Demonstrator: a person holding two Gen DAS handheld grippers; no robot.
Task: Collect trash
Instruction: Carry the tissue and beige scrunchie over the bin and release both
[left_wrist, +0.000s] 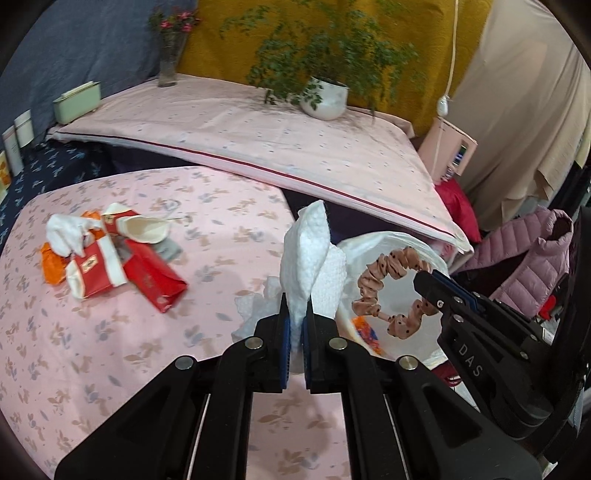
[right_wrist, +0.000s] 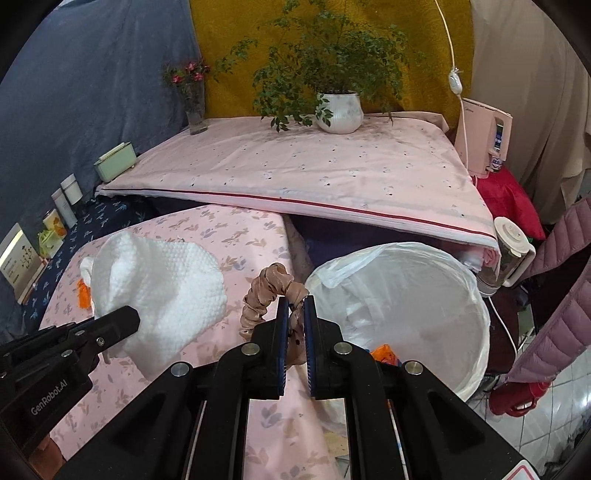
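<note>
My left gripper (left_wrist: 295, 325) is shut on a white paper towel (left_wrist: 308, 258), held above the table edge beside the bin; the towel also shows in the right wrist view (right_wrist: 162, 291). My right gripper (right_wrist: 294, 321) is shut on a tan dotted scrunchie (right_wrist: 273, 291), held at the near rim of the white-lined trash bin (right_wrist: 476, 291). The scrunchie also shows in the left wrist view (left_wrist: 384, 280) over the bin's liner (left_wrist: 373, 243). A pile of red and white cartons, orange wrappers and tissue (left_wrist: 107, 258) lies on the pink floral table (left_wrist: 110, 362). Orange trash (right_wrist: 384, 352) lies inside the bin.
A higher pink-covered surface (right_wrist: 295, 177) behind holds a potted plant (right_wrist: 338, 110), a flower vase (right_wrist: 194, 107) and a green box (right_wrist: 114, 166). Small boxes (right_wrist: 62, 206) line the left. A pink jacket (right_wrist: 554, 295) and a jar (right_wrist: 511, 254) are on the right.
</note>
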